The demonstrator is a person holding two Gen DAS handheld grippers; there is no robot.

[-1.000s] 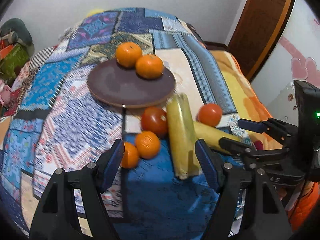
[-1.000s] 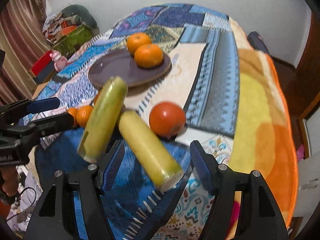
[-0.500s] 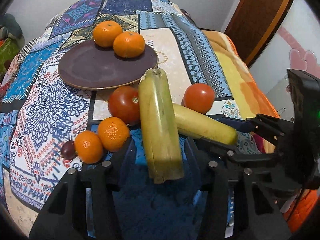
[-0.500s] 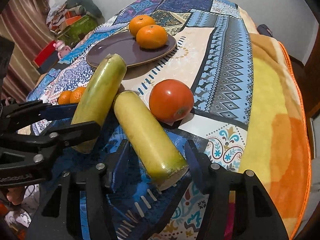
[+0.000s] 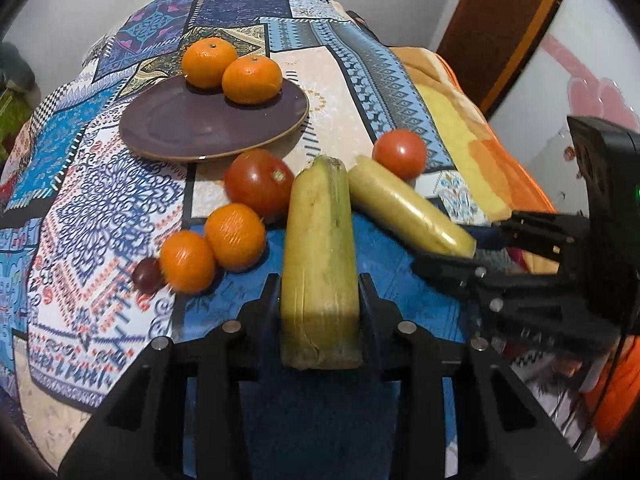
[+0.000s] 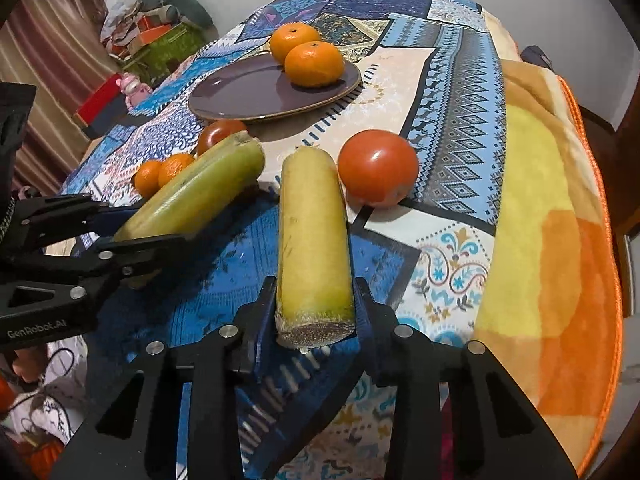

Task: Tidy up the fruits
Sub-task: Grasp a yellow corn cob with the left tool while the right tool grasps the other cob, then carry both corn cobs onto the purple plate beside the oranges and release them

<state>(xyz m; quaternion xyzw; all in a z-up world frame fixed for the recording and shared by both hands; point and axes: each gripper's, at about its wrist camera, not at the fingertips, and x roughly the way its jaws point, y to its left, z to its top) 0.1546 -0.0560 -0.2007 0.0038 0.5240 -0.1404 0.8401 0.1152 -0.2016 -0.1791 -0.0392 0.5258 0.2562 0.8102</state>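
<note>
My left gripper [image 5: 320,304] is shut on the near end of a yellow-green sugarcane piece [image 5: 320,248]. My right gripper [image 6: 316,304] is shut on a second, paler yellow piece [image 6: 312,236], which also shows in the left wrist view [image 5: 404,208]. A purple plate [image 5: 176,124] holds two oranges [image 5: 252,80] at its far edge. Two small oranges [image 5: 236,236], a dark grape [image 5: 146,276] and two tomatoes [image 5: 258,182] [image 5: 400,154] lie on the patterned cloth between plate and grippers.
The table's patterned cloth [image 5: 100,200] meets an orange-yellow blanket [image 6: 552,220] along the right edge. A wooden door [image 5: 500,32] stands at the back right. Cluttered boxes and a curtain [image 6: 132,48] lie beyond the table's left side.
Both grippers have moved in over the ends of the two yellow pieces and closed on them; one second ago both stood open and apart from them.
</note>
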